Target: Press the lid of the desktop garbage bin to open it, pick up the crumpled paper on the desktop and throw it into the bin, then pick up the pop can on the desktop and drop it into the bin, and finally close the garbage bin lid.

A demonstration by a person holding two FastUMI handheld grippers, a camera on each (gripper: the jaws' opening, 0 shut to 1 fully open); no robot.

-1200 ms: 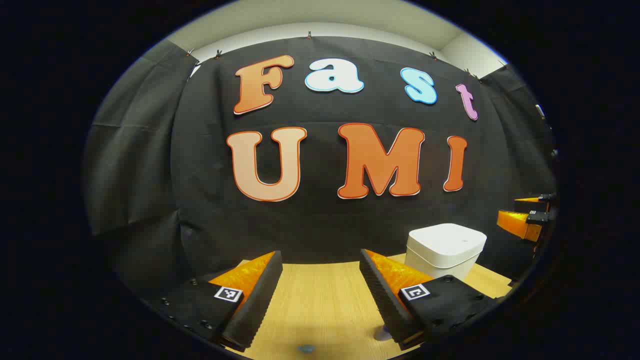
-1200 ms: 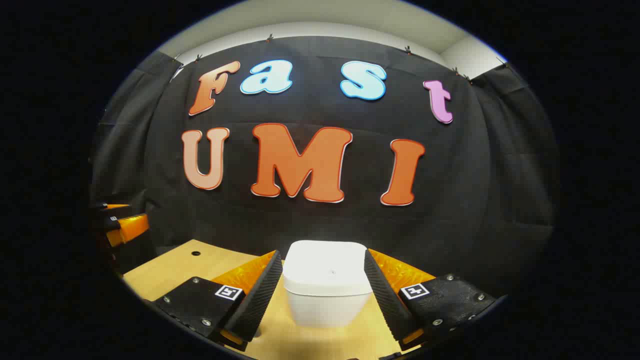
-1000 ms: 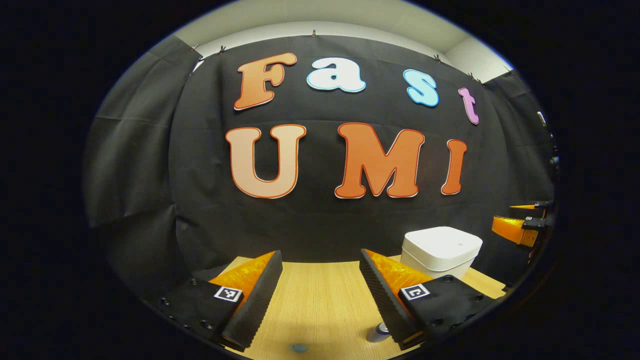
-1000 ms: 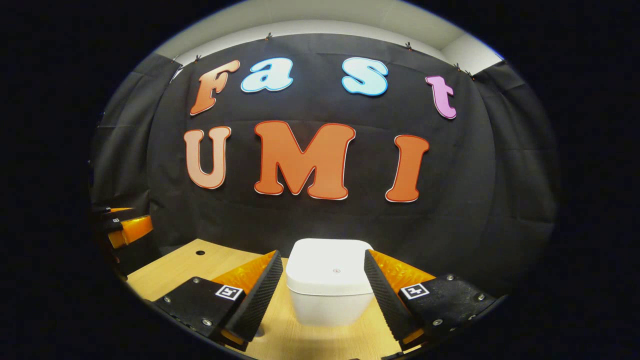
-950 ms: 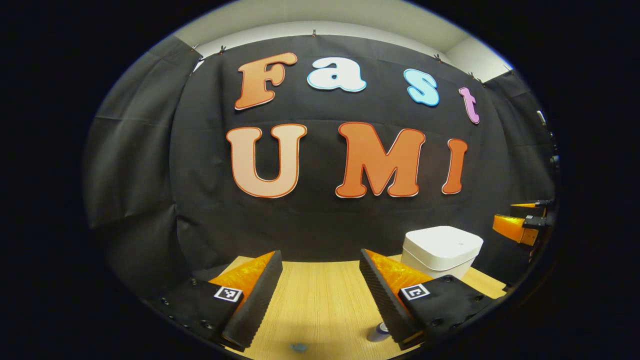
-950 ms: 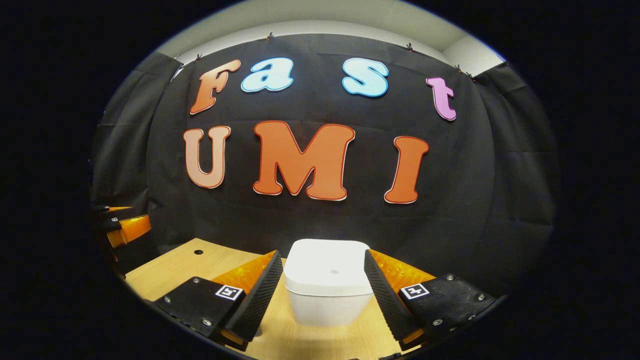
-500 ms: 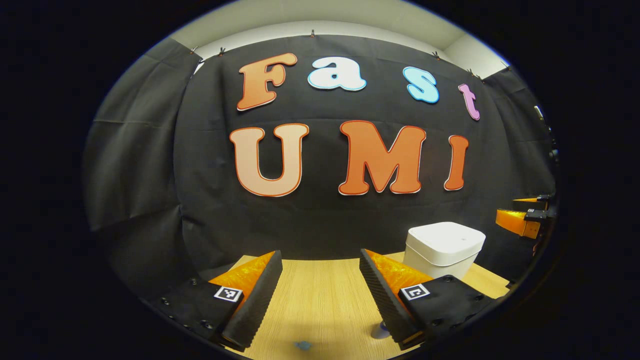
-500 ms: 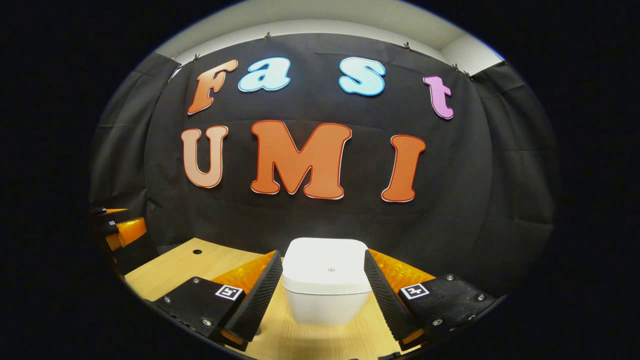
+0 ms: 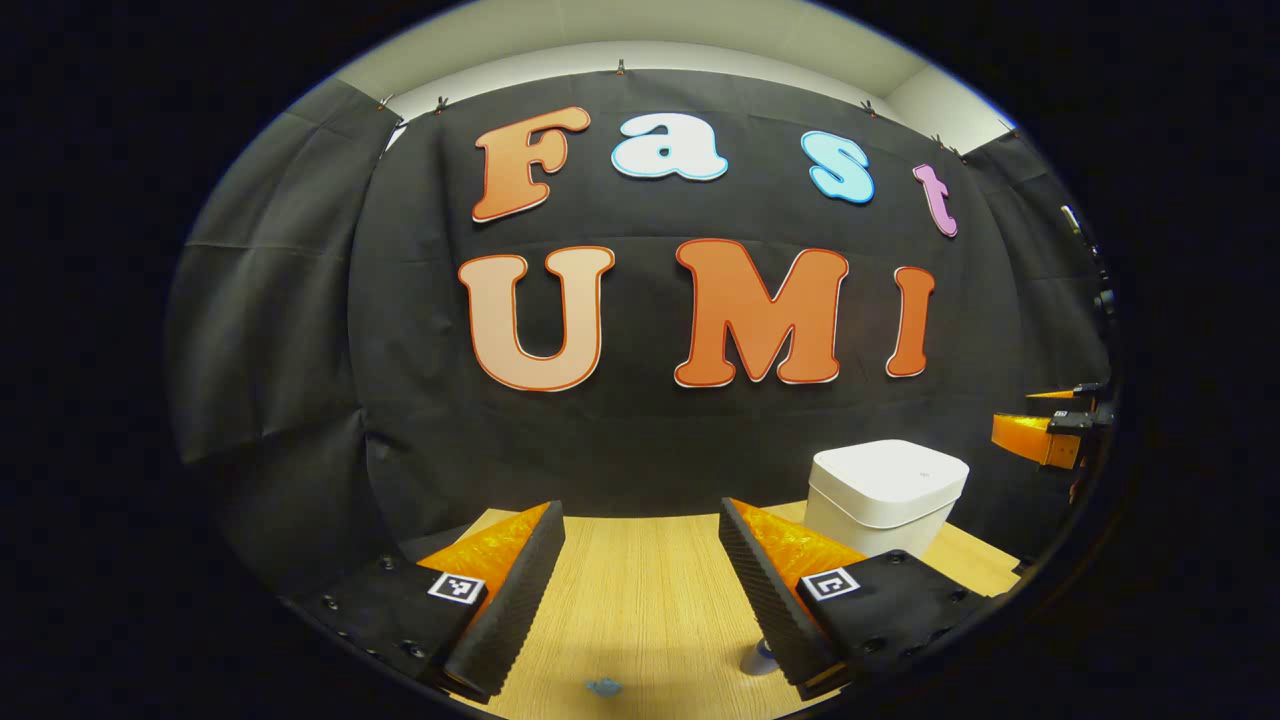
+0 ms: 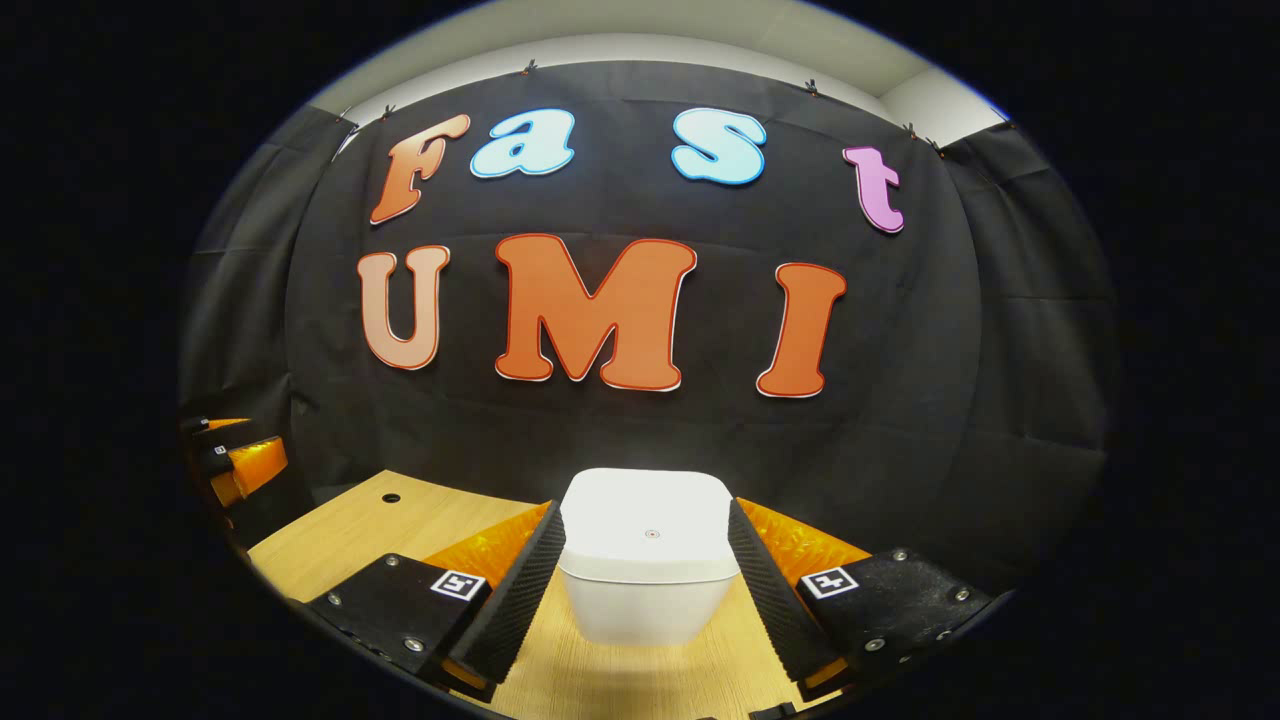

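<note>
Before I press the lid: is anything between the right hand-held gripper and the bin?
Nothing visible. In the right gripper view the white bin stands straight ahead of the open right hand-held gripper, lid closed, bare tabletop around it.

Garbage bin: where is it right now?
The garbage bin stands lid-closed on the wooden table, framed between the open right gripper fingers in the right gripper view, before the black cloth.

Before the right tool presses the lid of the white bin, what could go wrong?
1. The bin stands free on the wooden table; an off-centre press might tip or slide it.
2. The right tool is open with the bin between its fingers, so a finger might catch the lid's edge.
</note>
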